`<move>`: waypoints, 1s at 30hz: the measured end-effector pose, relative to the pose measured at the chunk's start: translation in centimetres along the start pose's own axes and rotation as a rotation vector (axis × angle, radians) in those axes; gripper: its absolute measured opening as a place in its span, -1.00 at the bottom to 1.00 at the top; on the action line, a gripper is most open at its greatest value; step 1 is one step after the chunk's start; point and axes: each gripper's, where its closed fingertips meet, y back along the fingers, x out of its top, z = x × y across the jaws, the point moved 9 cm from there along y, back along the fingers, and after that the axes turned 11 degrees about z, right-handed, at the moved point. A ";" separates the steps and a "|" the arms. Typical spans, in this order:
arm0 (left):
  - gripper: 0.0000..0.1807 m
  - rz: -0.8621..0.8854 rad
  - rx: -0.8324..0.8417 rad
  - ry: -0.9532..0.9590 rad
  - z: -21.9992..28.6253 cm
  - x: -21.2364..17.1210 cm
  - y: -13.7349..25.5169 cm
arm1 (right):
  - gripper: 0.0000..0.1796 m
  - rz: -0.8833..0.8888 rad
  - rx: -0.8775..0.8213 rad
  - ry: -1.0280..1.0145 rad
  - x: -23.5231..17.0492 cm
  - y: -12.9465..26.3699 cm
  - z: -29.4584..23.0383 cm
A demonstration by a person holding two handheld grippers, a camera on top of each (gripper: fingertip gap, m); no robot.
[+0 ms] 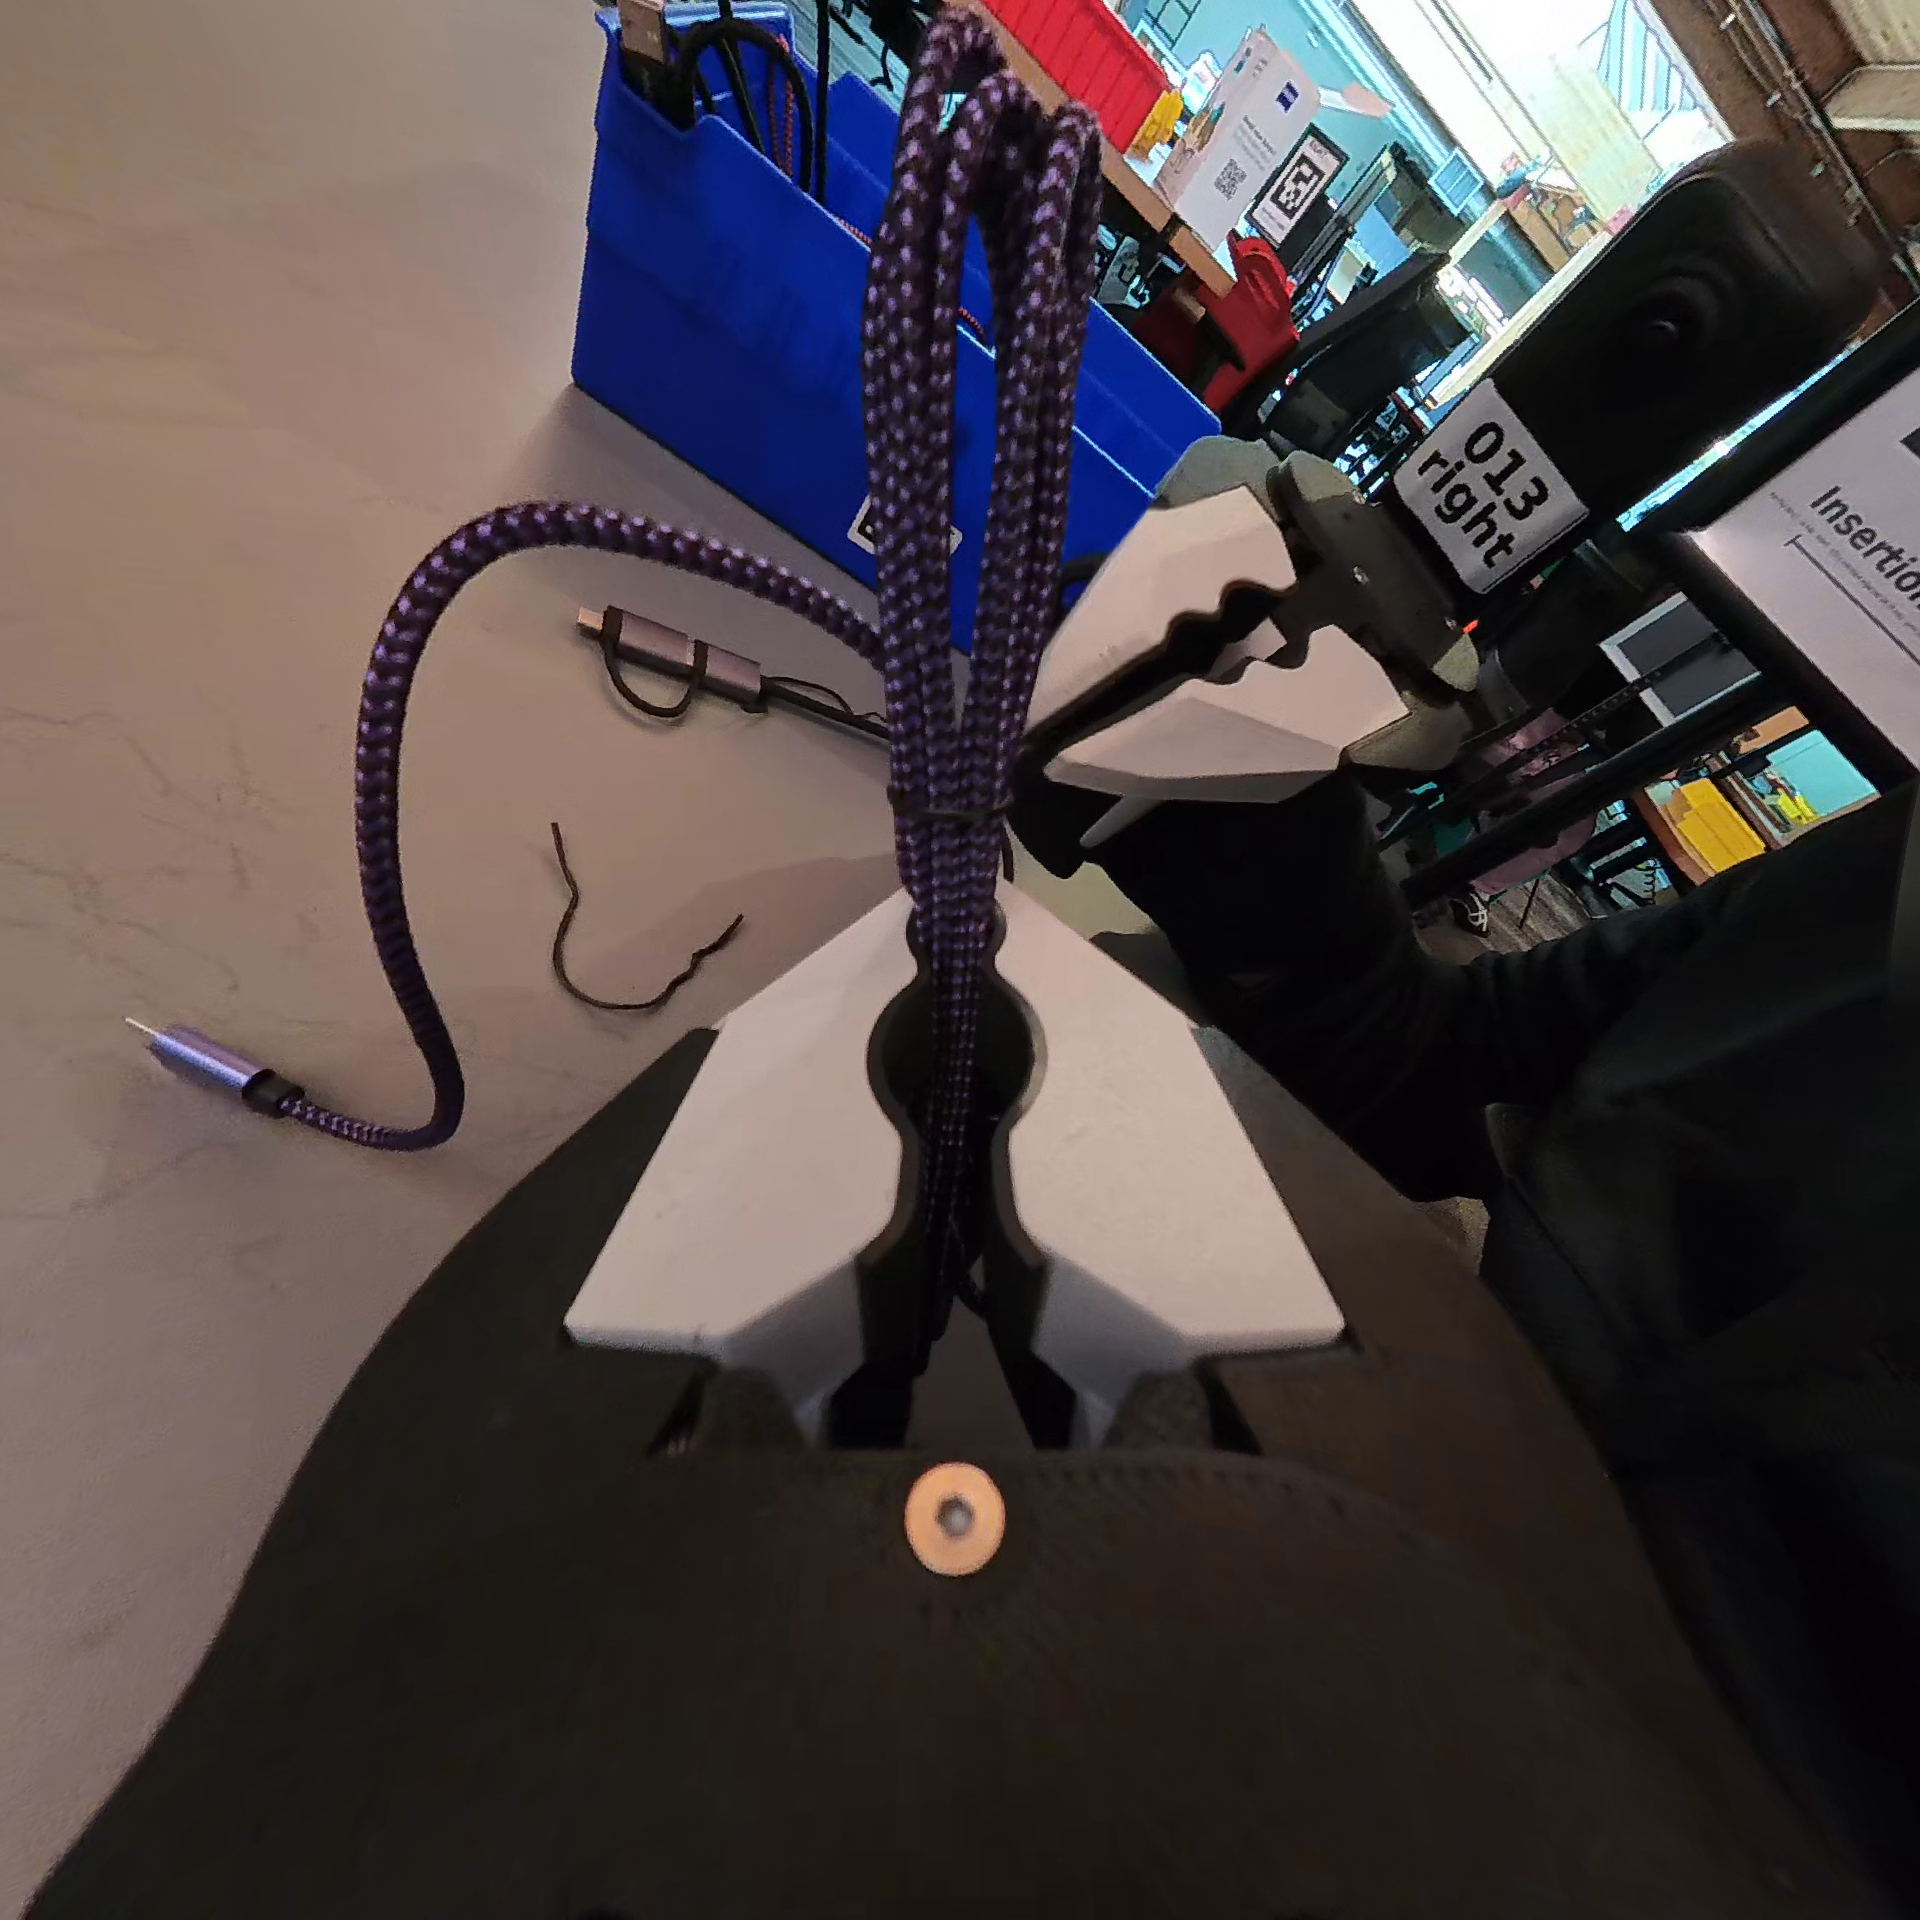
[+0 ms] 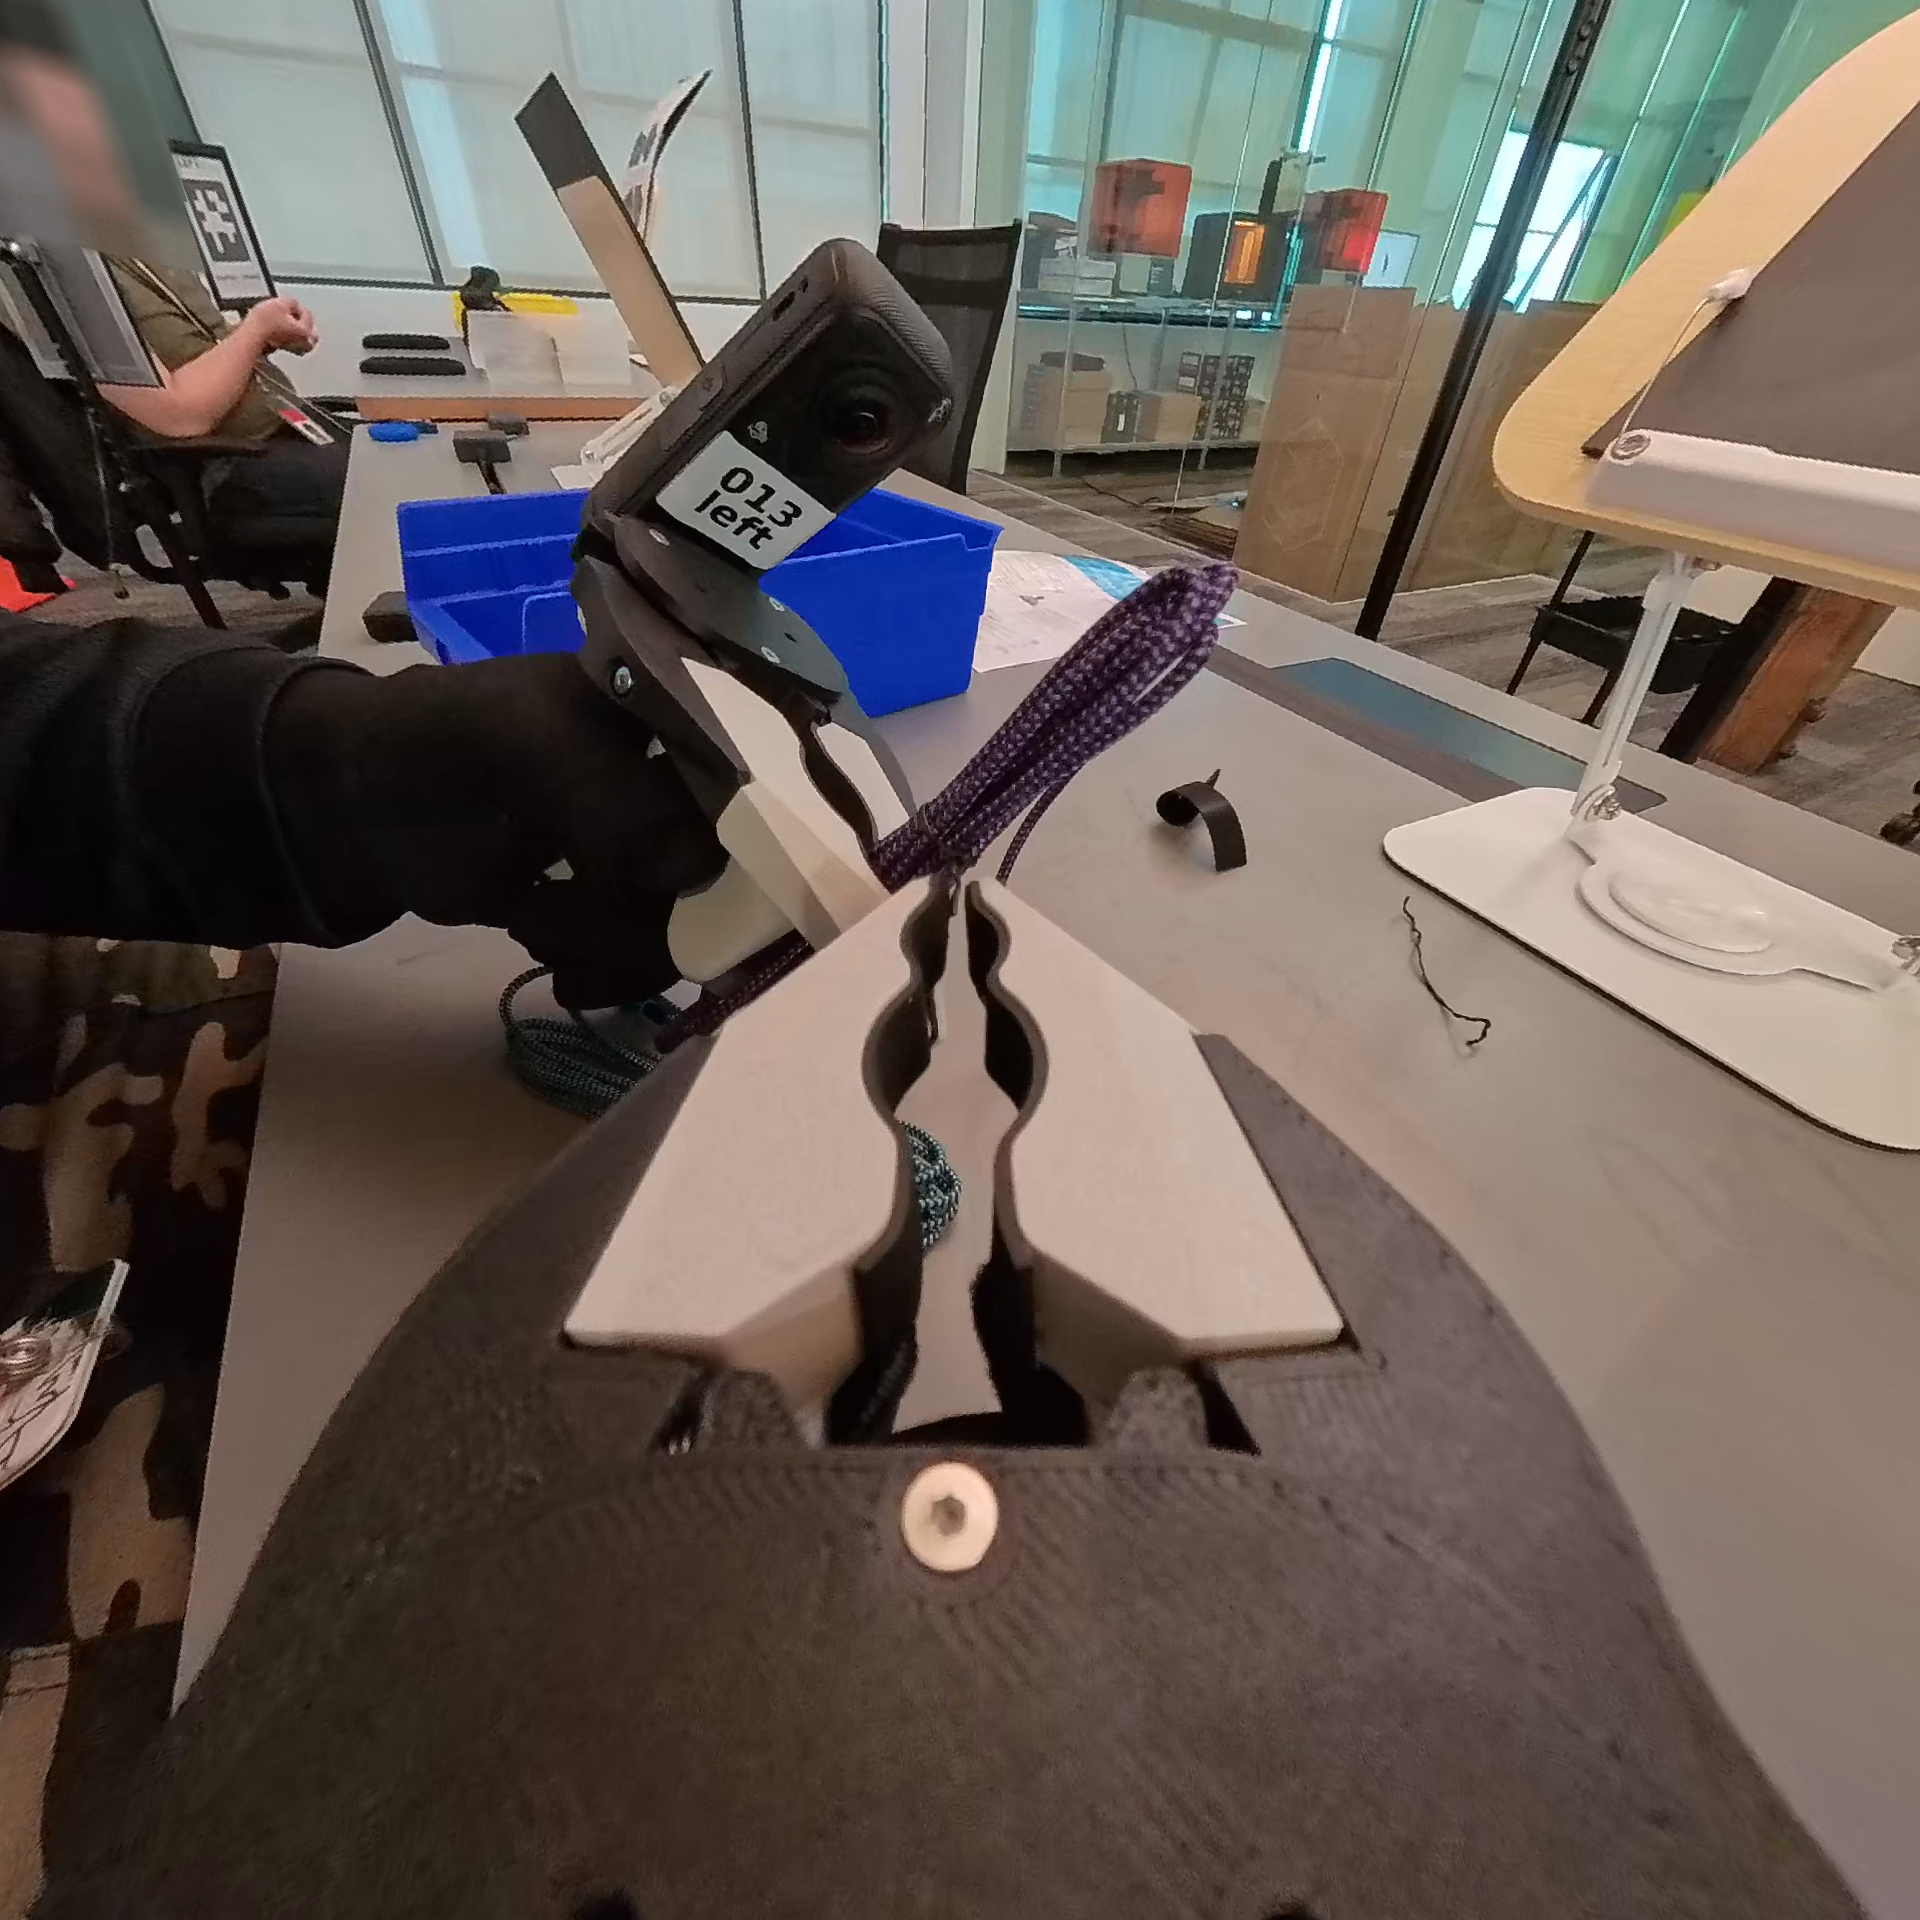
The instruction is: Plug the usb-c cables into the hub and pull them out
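Left gripper (image 1: 956,925) clenched on the bundled purple braided cable (image 1: 961,436), loops standing up past the fingertips, one loose end curving down onto the worktop (image 1: 208,520) with its plug (image 1: 203,1055) lying toward the open left side. Right gripper (image 2: 958,899) nearly closed, tips pinching the thin black tie (image 1: 948,812) at the bundle. Blue bin (image 1: 727,291) at the far edge, grey adapter (image 1: 675,660) just before it, loose black twist tie (image 1: 623,935) between

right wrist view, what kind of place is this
Probably a shared workshop or lab: orange-hooded machines that look like 3D printers behind glass, a blue parts bin on a grey worktable, and a printed marker sign.
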 end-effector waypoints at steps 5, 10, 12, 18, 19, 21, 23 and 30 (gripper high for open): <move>-1.00 -0.009 0.008 -0.008 -0.1 -0.1 -0.1 | -1.00 -0.008 0.000 0.010 -0.1 0.0 0.0; -1.00 -0.025 0.024 -0.030 -0.1 -0.3 -0.2 | -1.00 -0.024 -0.013 0.039 0.1 0.1 -0.1; -1.00 -0.039 0.037 -0.048 0.0 -0.3 -0.2 | -1.00 -0.039 -0.021 0.074 0.2 0.1 -0.2; -1.00 -0.070 0.082 -0.066 -0.1 -0.4 -0.3 | -1.00 -0.120 -0.027 0.251 0.8 -0.3 -1.1; -1.00 -0.074 0.086 -0.062 -0.1 -0.4 -0.3 | -1.00 -0.137 -0.018 0.291 0.8 -0.4 -1.4; -1.00 -0.069 0.091 -0.049 -0.2 -0.3 -0.3 | -1.00 -0.149 0.023 0.361 1.0 -0.5 -2.1; -1.00 -0.042 0.080 -0.023 -0.1 -0.1 -0.2 | -1.00 -0.159 0.085 0.421 0.9 -0.8 -3.2; -1.00 -0.025 0.076 -0.039 0.0 0.2 0.3 | -1.00 -0.037 0.020 0.220 1.4 0.1 -1.4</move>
